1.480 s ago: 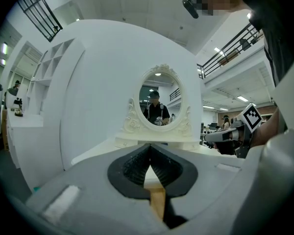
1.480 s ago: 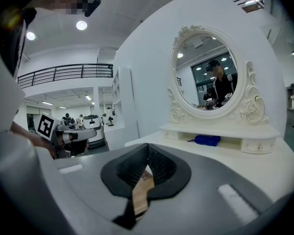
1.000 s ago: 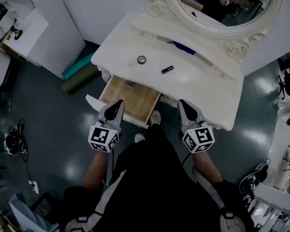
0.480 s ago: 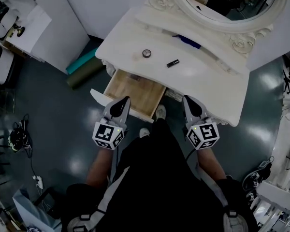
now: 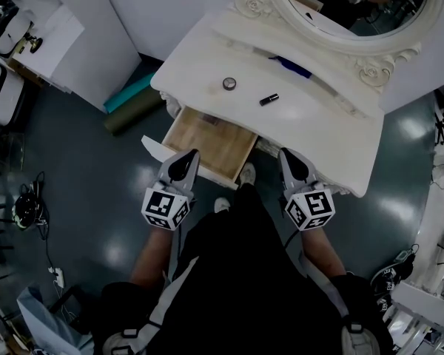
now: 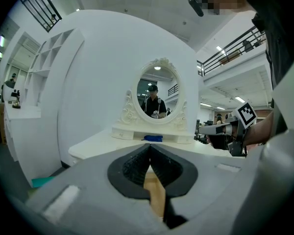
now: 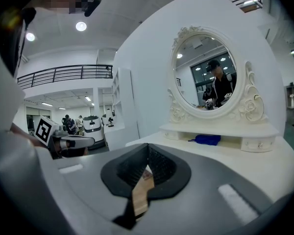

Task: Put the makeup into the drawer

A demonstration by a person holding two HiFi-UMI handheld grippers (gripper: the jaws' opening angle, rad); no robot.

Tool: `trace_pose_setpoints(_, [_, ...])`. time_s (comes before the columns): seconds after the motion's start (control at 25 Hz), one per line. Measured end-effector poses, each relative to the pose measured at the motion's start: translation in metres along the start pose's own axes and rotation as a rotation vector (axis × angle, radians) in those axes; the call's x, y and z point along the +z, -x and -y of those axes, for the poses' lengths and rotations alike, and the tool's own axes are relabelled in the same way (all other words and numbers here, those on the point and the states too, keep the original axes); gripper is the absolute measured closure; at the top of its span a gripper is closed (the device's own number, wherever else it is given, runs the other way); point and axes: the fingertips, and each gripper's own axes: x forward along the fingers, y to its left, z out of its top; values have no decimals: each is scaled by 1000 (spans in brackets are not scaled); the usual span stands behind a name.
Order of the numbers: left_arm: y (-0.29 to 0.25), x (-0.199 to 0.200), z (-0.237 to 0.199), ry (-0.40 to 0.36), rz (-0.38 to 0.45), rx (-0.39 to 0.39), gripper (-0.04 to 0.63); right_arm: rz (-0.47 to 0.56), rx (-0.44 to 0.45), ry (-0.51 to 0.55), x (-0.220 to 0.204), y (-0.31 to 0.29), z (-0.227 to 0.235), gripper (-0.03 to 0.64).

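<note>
A small round compact (image 5: 229,83) and a black lipstick tube (image 5: 268,99) lie on the white dressing table (image 5: 333,135). Below them the wooden drawer (image 5: 207,143) stands pulled out, its bottom bare where I can see it. My left gripper (image 5: 189,156) is shut and empty at the drawer's front edge. My right gripper (image 5: 287,156) is shut and empty too, by the table's front edge to the right of the drawer. In the left gripper view the shut left gripper (image 6: 149,148) points at the table; the right gripper view shows the right gripper (image 7: 148,148) doing the same.
A blue item (image 5: 290,66) lies on the low shelf under the oval mirror (image 7: 210,77). A teal roll (image 5: 133,95) and a dark roll (image 5: 133,117) lie on the floor left of the table. A white cabinet (image 5: 52,43) stands further left. Cables (image 5: 26,209) lie on the floor.
The head view has shifted a little, so the table sits slightly further right in the picture. Both grippers stay shut and have hardly moved.
</note>
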Motion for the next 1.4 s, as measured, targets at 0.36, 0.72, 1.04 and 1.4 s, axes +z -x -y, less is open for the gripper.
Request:
trace_pose_setpoints(0.36, [1,0,-6,-1,-2,22,591,-40,15,15,-5,-11,4,617])
trace_pose_setpoints(0.72, [16,10,-32,11,38,118,591,-81,117,115,9,-62,-7,617])
trace_pose_setpoints(1.04, [28,2,-58,63,51,284,591,-137,272,154,17,-122,-22,617])
trace_pose_setpoints(1.4, [27,11,-71,95,72,435,591,-180,431,205,22,-174,-29,617])
